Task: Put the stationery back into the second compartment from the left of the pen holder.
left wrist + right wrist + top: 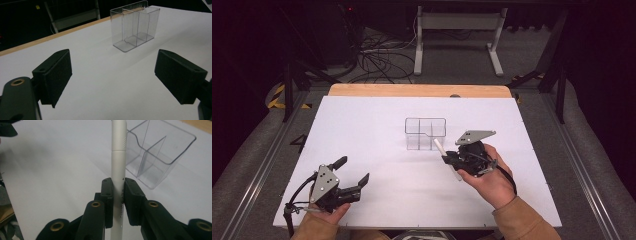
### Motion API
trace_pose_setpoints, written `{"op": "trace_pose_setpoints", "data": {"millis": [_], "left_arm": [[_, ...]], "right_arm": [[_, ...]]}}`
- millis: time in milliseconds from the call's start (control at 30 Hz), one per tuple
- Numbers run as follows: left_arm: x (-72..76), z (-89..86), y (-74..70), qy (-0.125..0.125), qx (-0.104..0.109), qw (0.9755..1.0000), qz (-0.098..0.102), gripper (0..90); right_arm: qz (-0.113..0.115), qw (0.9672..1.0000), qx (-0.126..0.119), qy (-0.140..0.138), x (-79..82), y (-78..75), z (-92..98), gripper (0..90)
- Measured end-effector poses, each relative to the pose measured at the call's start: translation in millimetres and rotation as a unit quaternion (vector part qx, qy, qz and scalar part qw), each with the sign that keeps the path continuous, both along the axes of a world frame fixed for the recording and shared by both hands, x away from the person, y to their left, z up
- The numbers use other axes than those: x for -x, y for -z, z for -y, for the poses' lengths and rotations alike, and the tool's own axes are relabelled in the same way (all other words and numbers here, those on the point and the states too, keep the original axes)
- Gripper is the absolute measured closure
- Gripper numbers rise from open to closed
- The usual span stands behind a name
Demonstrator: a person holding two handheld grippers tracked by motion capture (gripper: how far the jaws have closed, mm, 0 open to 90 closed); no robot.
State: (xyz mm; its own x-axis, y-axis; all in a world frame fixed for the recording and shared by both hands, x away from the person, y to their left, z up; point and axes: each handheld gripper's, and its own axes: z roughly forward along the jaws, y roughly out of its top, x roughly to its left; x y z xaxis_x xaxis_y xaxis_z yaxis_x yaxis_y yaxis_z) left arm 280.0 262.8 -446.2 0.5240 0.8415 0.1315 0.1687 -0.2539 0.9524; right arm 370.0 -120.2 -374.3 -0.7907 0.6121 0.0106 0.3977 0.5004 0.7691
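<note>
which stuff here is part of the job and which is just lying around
In the job: pen, clamped in the right gripper; clear organizer; left gripper, open.
Lying about: cables and a white stand on the floor.

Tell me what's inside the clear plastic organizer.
The clear organizer holds nothing: through its walls only dividers and bare floor show. The white pen sits outside, clamped in the right gripper. Nothing inside looks hidden.
</note>
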Motion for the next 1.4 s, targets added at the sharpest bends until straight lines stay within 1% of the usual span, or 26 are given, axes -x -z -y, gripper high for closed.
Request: {"op": "trace_pose_setpoints", "data": {"millis": [167,300,367,433,600,767,833,900,933,1000,1100,1167,1400], "left_arm": [[0.4,0.4,-0.1,0.0,-0.001,1.0,0.0,15.1],[0.3,0.2,0.0,0.0,0.001,1.0,0.0,15.2],[0.3,0.2,-0.1,0.0,0.001,1.0,0.0,15.2],[0.4,0.0,-0.2,0.001,-0.001,1.0,0.001,15.2],[0.4,-0.3,-0.1,0.0,0.001,1.0,0.0,15.2],[0.3,-0.2,-0.1,0.001,0.0,1.0,0.001,15.2],[0.3,-0.2,-0.1,0.0,0.0,1.0,0.001,15.2],[0.2,-0.1,0.0,0.001,0.001,1.0,0.0,15.2],[0.1,-0.1,0.0,0.001,0.001,1.0,0.0,15.2],[0.2,-0.3,-0.1,0.001,0.0,1.0,0.001,15.2],[0.3,-0.7,-0.1,0.001,0.0,1.0,0.0,15.2],[0.1,-1.0,0.0,0.002,0.0,1.0,0.0,15.2],[0.0,-1.2,0.0,0.003,0.0,1.0,-0.001,15.2]], "right_arm": [[0.026,0.9989,-0.036,-0.013,-0.7,-5.3,3.4,78.9],[0.041,0.9965,-0.069,-0.026,-3.0,-8.3,5.1,78.9],[0.053,0.9944,-0.086,-0.029,-3.7,-9.8,5.6,78.9],[0.066,0.9915,-0.107,-0.034,-4.3,-11.7,6.1,78.9],[0.092,0.9851,-0.139,-0.04,-7.6,-14.4,6.4,78.9],[0.107,0.9783,-0.172,-0.04,-13.7,-15.4,7.4,78.9],[0.114,0.9757,-0.183,-0.039,-16.2,-15.7,7.4,78.8],[0.122,0.9737,-0.19,-0.032,-19.3,-15.5,6.5,78.8],[0.123,0.9727,-0.195,-0.028,-20.8,-15.3,6.1,78.8],[0.124,0.9695,-0.209,-0.029,-24.7,-14.6,5.1,78.8],[0.132,0.9657,-0.222,-0.025,-30.4,-13.1,3.4,78.8],[0.139,0.9637,-0.227,-0.022,-34.3,-11.9,2.2,78.9],[0.155,0.959,-0.237,-0.016,-45.4,-7.2,-4.0,78.8]]}}
